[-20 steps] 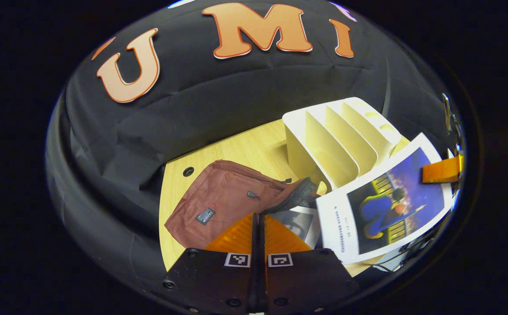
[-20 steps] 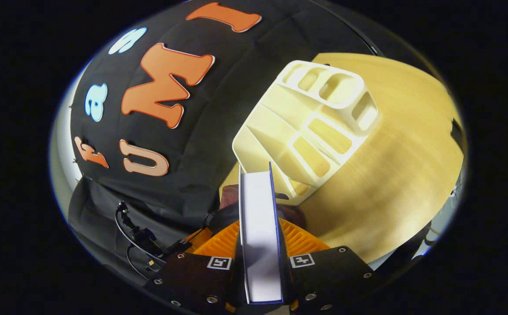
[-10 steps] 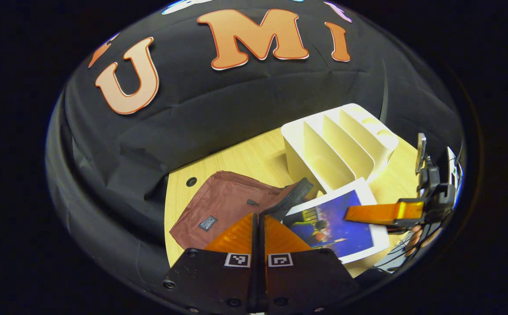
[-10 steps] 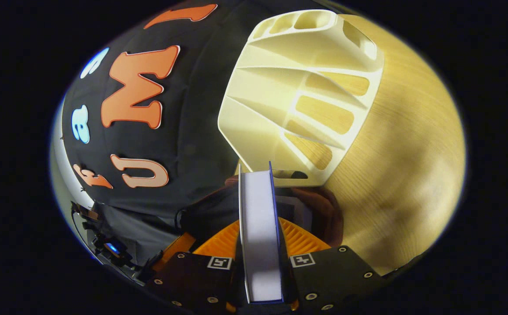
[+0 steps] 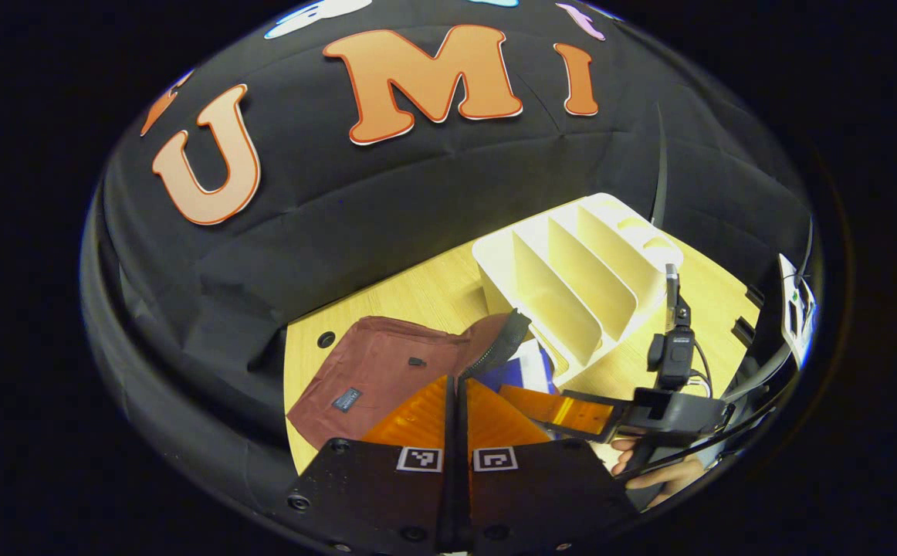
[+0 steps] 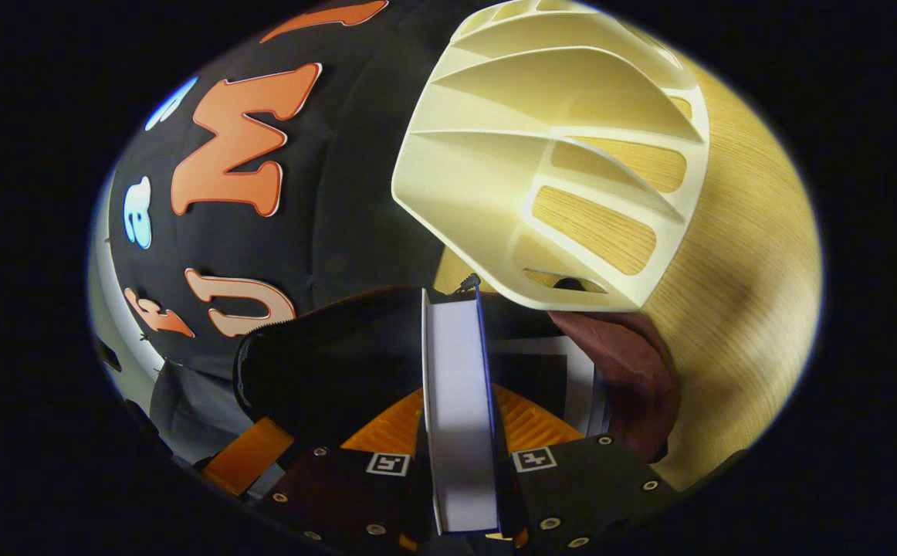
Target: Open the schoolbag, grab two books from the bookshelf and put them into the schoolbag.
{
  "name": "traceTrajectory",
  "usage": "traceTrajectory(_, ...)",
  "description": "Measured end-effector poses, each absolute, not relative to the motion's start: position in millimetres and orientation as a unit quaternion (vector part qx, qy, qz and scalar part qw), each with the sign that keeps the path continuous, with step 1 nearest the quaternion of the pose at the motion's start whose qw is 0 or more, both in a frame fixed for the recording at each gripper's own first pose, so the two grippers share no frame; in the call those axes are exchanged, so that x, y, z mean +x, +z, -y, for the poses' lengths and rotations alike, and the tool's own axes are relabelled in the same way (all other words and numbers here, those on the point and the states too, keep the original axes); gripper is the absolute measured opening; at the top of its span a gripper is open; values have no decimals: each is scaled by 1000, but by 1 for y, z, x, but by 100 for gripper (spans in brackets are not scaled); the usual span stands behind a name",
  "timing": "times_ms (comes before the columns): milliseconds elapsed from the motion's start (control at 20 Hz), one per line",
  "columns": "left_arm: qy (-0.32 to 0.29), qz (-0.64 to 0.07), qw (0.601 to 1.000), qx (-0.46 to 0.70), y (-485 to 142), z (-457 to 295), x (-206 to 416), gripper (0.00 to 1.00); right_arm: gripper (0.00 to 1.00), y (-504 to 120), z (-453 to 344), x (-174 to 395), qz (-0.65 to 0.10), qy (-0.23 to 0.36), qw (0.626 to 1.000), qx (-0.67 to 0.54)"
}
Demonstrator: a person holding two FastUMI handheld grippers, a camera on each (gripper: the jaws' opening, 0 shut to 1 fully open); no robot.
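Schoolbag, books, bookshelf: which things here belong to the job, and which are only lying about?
Belong to the job:
- schoolbag, open at its zip
- book, held by the right gripper at the bag's mouth
- second book, already inside the bag
- bookshelf, its slots empty
- left gripper, shut at the bag's edge

Only lying about:
- table
- cable hole in the table

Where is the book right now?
In the right gripper view the book is clamped edge-on in the right tongs, low centre, entering the open schoolbag just below the white bookshelf.
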State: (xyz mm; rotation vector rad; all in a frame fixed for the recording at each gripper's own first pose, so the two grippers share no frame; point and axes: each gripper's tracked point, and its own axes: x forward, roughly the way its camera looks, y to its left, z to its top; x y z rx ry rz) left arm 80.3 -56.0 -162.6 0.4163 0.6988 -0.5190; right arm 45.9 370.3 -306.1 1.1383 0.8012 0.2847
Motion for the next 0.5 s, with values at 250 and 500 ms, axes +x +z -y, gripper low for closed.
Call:
traceTrajectory(250, -259, -338, 882, 203, -165, 61, 80, 1, 34, -318, -398, 39, -388, 137, 764, 497)
traceTrajectory(500, -262, -349, 883, 174, -173, 57, 79, 1, 34, -325, -407, 29, -414, 146, 754, 488)
